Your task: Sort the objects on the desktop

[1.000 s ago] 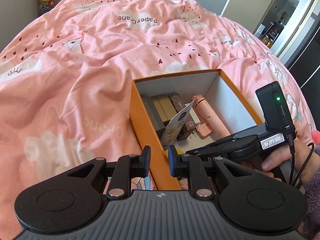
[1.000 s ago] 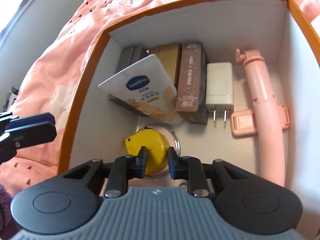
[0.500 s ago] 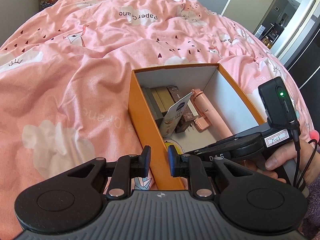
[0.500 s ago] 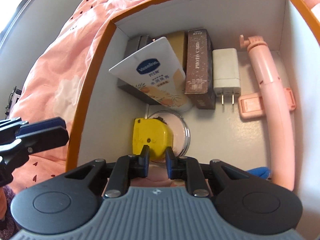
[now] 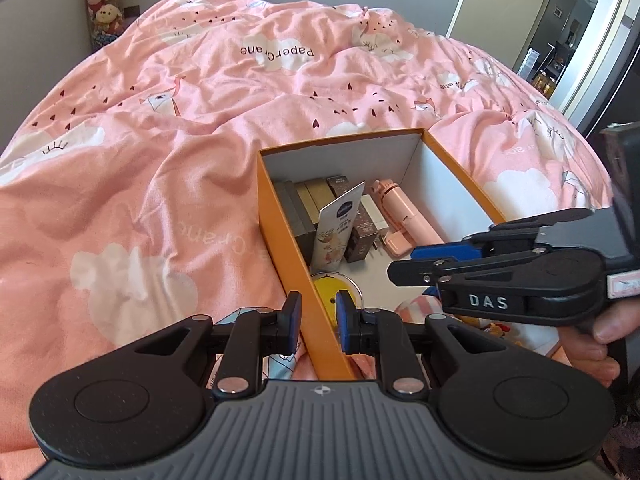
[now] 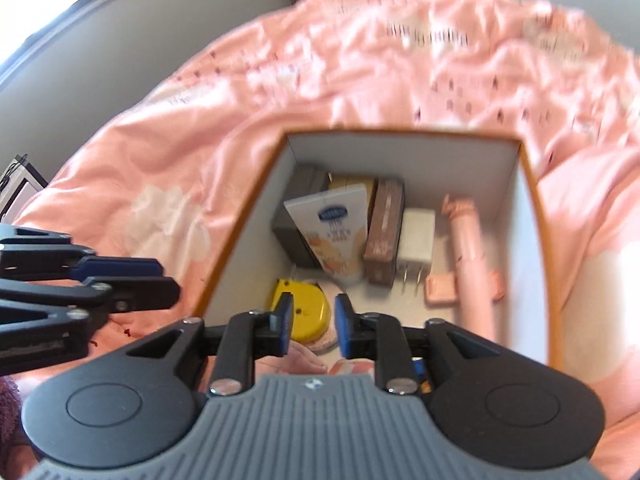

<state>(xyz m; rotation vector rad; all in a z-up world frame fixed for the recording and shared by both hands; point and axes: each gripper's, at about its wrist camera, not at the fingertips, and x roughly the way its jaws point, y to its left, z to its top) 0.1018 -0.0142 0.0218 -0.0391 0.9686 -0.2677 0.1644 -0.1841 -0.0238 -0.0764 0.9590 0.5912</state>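
An orange box (image 5: 280,236) with white inside walls (image 6: 400,156) lies on the pink duvet. It holds a Vaseline tube (image 6: 332,232), a brown photo-card box (image 6: 384,232), a white charger (image 6: 416,236), a pink selfie stick (image 6: 468,248), dark and gold boxes, and a yellow tape measure (image 6: 300,312) on a round compact. My left gripper (image 5: 317,320) straddles the box's near-left wall, jaws slightly apart, empty. My right gripper (image 6: 310,320) hovers above the box's near end, jaws slightly apart, empty; it also shows in the left wrist view (image 5: 424,260).
The pink printed duvet (image 5: 200,120) covers the whole bed around the box. Soft toys (image 5: 104,12) stand by the grey wall at the back left. A door (image 5: 500,0) and a hallway are at the back right.
My right gripper has risen and drawn back out of the box, away from the yellow tape measure; its view is blurred. My left gripper has pulled back slightly.
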